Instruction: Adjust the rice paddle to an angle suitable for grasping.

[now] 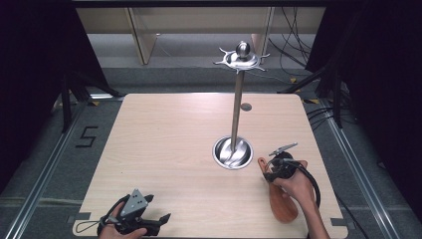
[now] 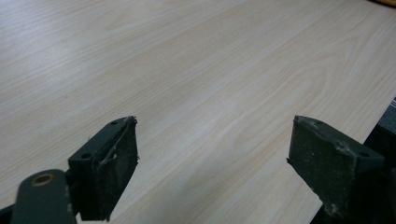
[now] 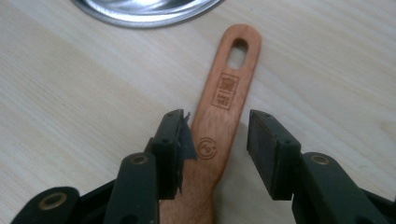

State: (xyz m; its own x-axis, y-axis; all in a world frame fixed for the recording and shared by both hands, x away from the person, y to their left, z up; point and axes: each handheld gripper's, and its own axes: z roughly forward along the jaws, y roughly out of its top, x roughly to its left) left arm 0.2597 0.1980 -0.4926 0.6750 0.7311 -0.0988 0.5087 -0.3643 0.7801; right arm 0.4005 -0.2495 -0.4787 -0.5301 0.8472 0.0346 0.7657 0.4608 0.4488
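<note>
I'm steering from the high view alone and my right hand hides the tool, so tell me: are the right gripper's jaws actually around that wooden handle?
Observer: Yes. The right gripper is open, one jaw on each side of the wooden spatula's handle, not yet clamped.
Operator: What's at the handle's tip?
Observer: An oval hanging hole, pointing toward the steel base dish.
Operator: And the left gripper?
Observer: The left gripper is open over bare table, nothing between its jaws.

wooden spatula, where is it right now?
The wooden spatula lies flat on the table's near right part in the high view, its handle pointing at the rack's steel base dish. The open right hand-held gripper straddles the handle.
</note>
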